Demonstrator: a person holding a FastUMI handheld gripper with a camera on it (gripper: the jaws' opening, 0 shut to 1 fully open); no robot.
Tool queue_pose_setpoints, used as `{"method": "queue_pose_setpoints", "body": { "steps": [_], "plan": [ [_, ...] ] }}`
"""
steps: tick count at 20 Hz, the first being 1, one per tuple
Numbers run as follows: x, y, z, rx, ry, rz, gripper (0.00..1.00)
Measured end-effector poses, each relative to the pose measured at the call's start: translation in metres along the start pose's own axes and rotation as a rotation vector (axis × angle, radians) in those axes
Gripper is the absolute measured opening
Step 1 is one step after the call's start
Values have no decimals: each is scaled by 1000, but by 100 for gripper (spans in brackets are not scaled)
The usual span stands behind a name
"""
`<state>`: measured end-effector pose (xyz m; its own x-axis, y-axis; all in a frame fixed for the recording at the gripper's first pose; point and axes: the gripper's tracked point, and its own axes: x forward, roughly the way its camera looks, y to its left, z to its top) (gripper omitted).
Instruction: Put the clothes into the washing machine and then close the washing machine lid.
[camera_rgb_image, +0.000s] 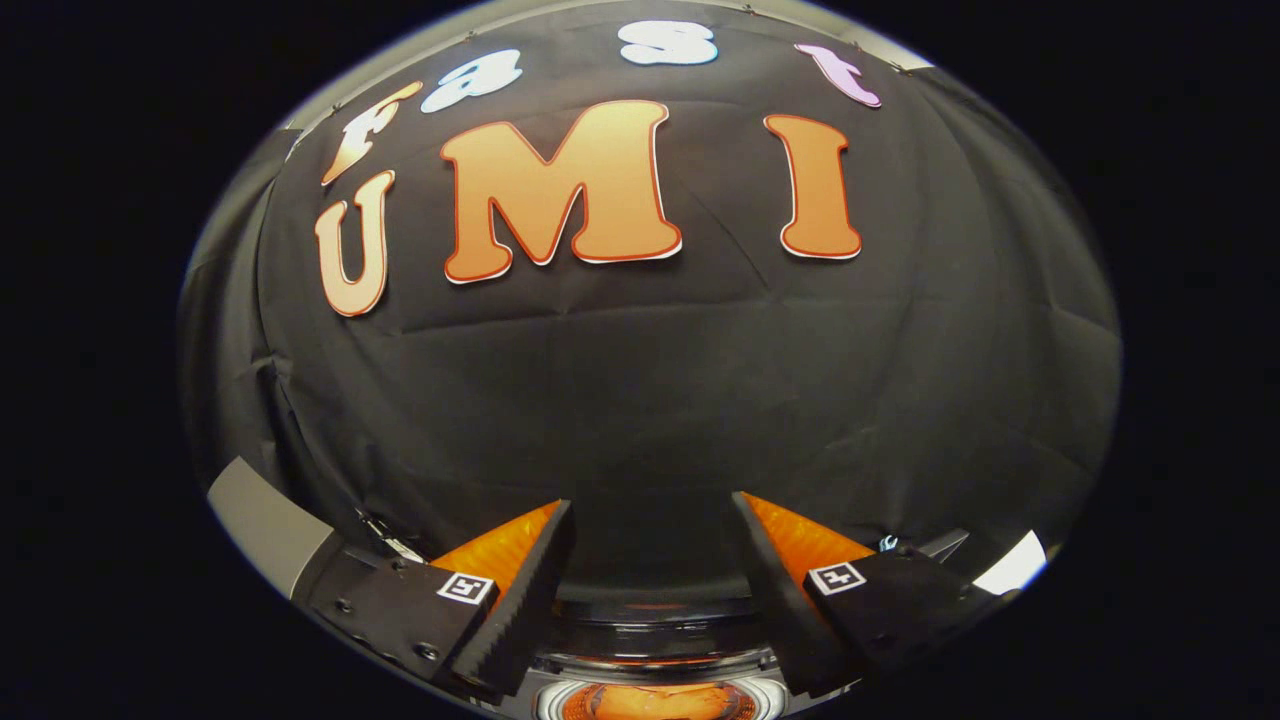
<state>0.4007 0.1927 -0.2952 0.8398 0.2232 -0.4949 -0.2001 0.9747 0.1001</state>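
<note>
My gripper (652, 512) is held up facing the black cloth wall, its two fingers spread wide apart with nothing between them. Below and between the fingers I see the top of the washing machine (655, 640), a dark rounded rim with a shiny ring. Inside that ring, at the very bottom, lies something orange (655, 702), likely cloth; I cannot tell more. The machine's lid cannot be made out from here.
The black cloth wall (650, 400) stands close ahead, beyond the fingers. A grey panel edge (265, 525) shows to the left of the left finger, and a bright white patch (1015, 565) to the right of the right finger.
</note>
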Motion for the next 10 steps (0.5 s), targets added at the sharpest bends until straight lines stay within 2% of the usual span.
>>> {"method": "queue_pose_setpoints", "body": {
  "steps": [3,10],
  "plan": [
    [12,-4,-11,-1,42,-9,99],
    [6,-5,-13,-19,42,-5,97]
  ]
}}
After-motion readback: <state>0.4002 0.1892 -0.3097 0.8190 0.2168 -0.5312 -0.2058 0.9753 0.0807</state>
